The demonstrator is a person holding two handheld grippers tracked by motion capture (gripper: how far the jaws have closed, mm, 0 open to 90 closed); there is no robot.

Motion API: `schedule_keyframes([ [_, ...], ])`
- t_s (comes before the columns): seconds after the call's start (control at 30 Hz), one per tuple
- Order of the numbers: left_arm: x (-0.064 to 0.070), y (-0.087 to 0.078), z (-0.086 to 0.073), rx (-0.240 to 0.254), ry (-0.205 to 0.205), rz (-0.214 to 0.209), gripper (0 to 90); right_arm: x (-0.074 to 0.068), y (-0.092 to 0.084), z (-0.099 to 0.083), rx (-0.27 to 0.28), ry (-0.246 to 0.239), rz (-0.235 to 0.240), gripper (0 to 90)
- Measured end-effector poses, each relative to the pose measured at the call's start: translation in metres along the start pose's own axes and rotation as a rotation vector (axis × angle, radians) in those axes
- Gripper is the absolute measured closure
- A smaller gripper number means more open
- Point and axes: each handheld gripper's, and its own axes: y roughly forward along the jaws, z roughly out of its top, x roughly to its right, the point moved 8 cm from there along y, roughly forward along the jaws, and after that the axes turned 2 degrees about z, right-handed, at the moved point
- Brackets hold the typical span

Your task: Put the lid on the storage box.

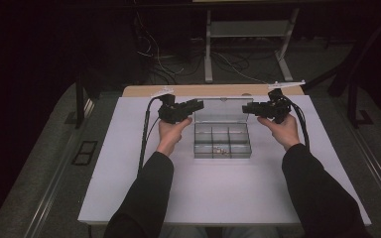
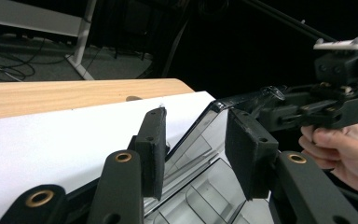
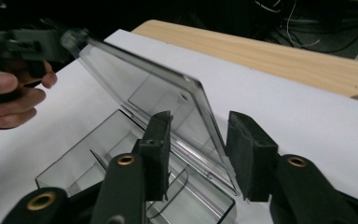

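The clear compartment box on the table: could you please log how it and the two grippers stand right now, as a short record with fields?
box: clear compartment box, on the white table sheet
lid: lid raised, standing up at the box's far side
contents: small pieces in a near compartment
left gripper: left gripper astride the lid's left edge, pads apart from it
right gripper: right gripper astride the lid's right edge, no pressing visible

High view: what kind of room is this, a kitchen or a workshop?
Most likely a lab or workshop, not a kitchen. A white table holds a clear plastic box, loose cables lie on the floor behind it, and a metal desk frame stands further back.
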Motion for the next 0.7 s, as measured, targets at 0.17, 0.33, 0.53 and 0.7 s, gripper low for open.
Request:
schedule_keyframes([
  [0.17,0.002,-0.003,-0.002,-0.007,0.022,-0.002,57.5,-0.010,-0.007,0.008,-0.003,-0.027,-0.001,51.8],
  [0.33,0.004,-0.004,-0.004,-0.006,0.034,-0.001,57.1,-0.022,-0.017,0.021,0.005,-0.073,0.008,48.6],
  [0.53,0.007,-0.008,-0.007,-0.010,0.053,-0.012,56.4,-0.031,-0.026,0.037,0.022,-0.097,0.020,46.8],
  [0.7,0.009,-0.011,-0.010,-0.021,0.074,-0.018,55.9,-0.035,-0.030,0.051,0.034,-0.106,0.007,46.1],
])
